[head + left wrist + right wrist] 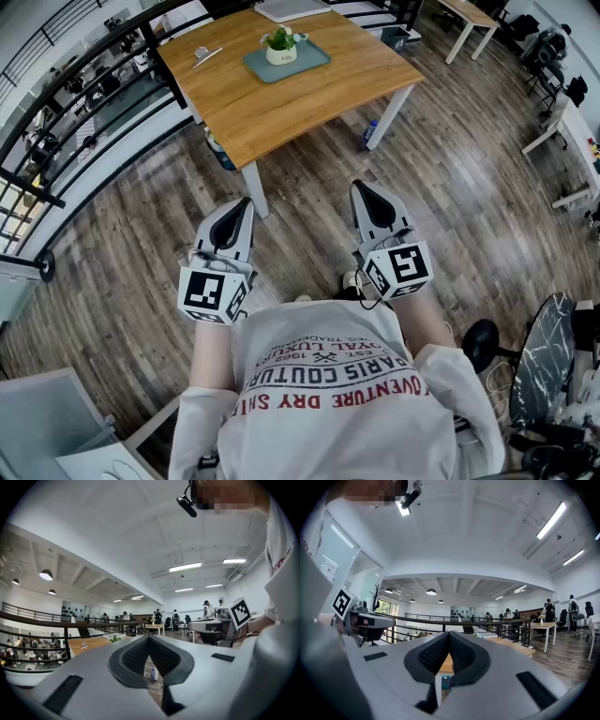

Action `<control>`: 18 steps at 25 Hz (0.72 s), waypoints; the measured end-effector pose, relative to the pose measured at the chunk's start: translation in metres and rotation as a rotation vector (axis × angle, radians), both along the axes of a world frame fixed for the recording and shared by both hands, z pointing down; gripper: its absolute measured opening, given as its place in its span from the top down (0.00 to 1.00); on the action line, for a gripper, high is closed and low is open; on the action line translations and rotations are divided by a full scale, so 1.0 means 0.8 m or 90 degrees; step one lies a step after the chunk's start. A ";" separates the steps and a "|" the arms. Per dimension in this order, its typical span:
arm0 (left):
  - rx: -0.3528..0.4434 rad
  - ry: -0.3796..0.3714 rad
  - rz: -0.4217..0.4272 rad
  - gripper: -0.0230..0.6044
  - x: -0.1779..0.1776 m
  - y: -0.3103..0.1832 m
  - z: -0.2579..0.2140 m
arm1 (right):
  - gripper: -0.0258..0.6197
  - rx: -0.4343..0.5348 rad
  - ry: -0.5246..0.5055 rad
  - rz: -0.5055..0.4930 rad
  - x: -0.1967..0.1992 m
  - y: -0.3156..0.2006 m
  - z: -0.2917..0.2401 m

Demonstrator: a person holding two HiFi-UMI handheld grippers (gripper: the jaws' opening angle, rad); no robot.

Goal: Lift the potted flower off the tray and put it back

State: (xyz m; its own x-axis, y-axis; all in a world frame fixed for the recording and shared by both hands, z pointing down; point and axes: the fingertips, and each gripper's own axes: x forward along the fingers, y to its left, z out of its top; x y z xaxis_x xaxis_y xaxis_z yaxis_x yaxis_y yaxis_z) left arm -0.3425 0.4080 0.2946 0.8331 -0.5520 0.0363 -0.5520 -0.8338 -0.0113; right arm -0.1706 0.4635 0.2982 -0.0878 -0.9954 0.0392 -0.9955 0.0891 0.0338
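Observation:
The potted flower [280,45], a small green plant in a white pot, stands on a teal tray [314,58] on the wooden table [281,103], far ahead of me. The plant [115,638] also shows small in the left gripper view, above the left jaw. Both grippers are held close to my body, well short of the table and pointing level toward it. My left gripper [247,202] is shut with nothing in it, its tips [148,637] meeting. My right gripper [357,186] is shut and empty too, and its tips [449,633] touch.
A black railing [84,84] runs along the left of the table. A small white object [204,54] lies on the table's left part. A bottle [371,131] stands on the wood floor by a table leg. Other desks [469,19] and a chair [548,356] are at the right.

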 end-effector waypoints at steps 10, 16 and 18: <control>-0.006 0.000 0.004 0.94 0.011 -0.011 0.004 | 0.92 -0.017 -0.009 -0.002 0.008 -0.009 0.006; -0.020 0.003 0.005 0.94 0.013 -0.024 0.012 | 0.91 0.024 -0.014 -0.012 0.009 -0.017 -0.001; -0.024 0.005 0.006 0.94 0.014 -0.031 0.014 | 0.61 0.027 -0.004 -0.020 0.009 -0.027 -0.003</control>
